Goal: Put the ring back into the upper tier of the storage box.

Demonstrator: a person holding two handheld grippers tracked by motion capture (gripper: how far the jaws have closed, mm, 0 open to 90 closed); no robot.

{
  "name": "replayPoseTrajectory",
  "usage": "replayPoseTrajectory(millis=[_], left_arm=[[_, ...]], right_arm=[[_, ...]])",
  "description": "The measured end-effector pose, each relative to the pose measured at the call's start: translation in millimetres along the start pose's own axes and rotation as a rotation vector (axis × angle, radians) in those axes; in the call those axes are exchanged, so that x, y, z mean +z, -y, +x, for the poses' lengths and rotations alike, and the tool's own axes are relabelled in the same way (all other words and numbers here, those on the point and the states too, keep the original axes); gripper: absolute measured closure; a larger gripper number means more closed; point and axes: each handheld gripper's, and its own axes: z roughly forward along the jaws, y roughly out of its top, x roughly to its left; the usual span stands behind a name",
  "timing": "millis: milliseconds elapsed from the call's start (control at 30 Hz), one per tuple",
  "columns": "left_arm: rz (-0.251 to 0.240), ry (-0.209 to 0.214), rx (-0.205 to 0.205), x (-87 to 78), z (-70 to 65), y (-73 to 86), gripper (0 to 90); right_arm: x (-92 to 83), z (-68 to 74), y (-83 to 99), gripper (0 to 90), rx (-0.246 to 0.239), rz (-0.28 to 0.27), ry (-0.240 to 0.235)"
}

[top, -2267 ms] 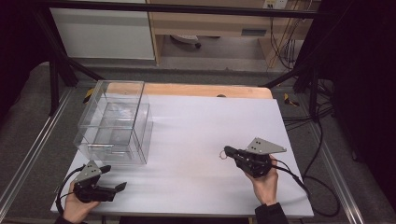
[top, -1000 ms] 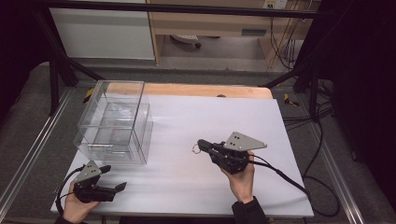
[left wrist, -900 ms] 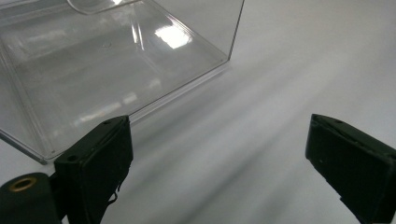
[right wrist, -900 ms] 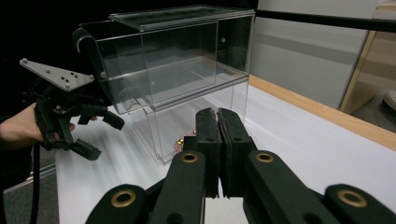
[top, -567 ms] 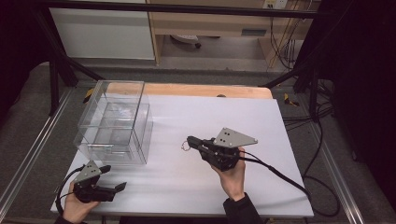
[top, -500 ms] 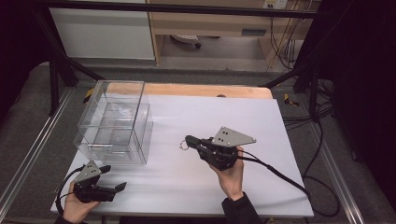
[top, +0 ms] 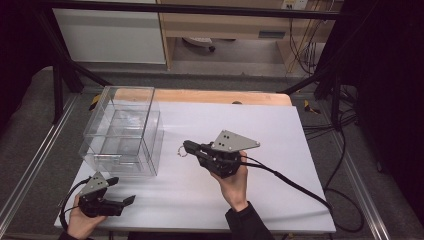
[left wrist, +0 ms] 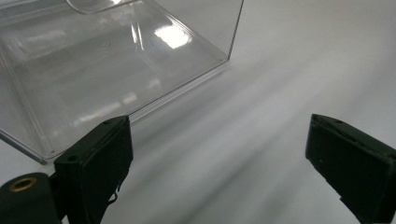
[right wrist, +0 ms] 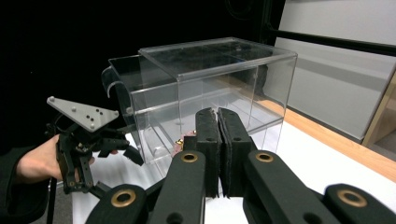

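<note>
Centre of the high frame: right gripper (top: 186, 148) jaws pressed together on a small ring (top: 182, 152) | heading toward clear box (top: 122, 131) at left | ring: light, stiff, slippery, pinch across its band | left gripper (top: 122, 200) wide open, empty, lower left.

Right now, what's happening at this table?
A person works with a gripper in each hand. The right gripper is shut on a small ring, holding it over the white table near the clear plastic box, jaws pointing at the box. The left gripper sits at the near left corner of the table, jaws open with nothing between them.
</note>
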Motion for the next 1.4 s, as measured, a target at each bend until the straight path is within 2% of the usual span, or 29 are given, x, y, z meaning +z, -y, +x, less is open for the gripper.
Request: replayPoseTrajectory(millis=[767, 1400], left_arm=[[0.001, 0.001, 0.003, -0.4, 0.1, 0.0, 7.1], [-0.001, 0.003, 0.003, -0.8, 0.1, -0.1, 7.1]], right_arm=[[33.9, 14.4, -27.5, 88.4, -0.020, -0.021, -0.042], [63.4, 23.0, -43.8, 88.3, -0.030, -0.011, -0.066]])
